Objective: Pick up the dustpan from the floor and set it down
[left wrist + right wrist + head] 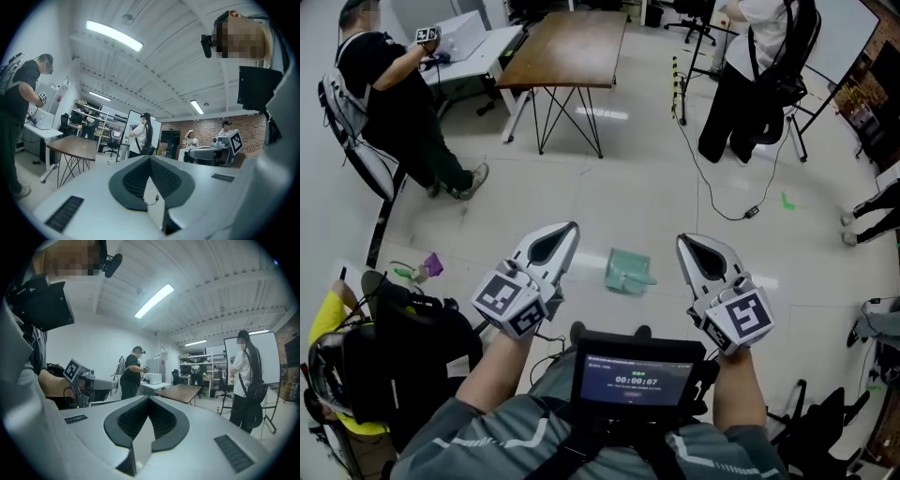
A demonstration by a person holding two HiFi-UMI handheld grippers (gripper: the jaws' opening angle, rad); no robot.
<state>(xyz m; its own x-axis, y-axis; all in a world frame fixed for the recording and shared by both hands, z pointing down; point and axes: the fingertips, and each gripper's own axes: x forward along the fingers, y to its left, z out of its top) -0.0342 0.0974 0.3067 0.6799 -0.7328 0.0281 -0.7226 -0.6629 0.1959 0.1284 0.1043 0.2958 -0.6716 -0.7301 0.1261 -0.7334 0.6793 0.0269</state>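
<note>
1. The dustpan (628, 272) lies on the floor (642, 202), between both grippers.
2. Left gripper (570, 229), at its 10 o'clock: jaws together, empty.
3. Right gripper (682, 241), at its 2 o'clock: jaws together, empty.

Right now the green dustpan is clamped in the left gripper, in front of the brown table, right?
Not quite. The head view shows the green dustpan lying on the floor, in front of the brown table; the left gripper is shut and empty.

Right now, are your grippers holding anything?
Nothing. The left gripper and right gripper are both shut and empty; the dustpan lies untouched on the floor.
</note>
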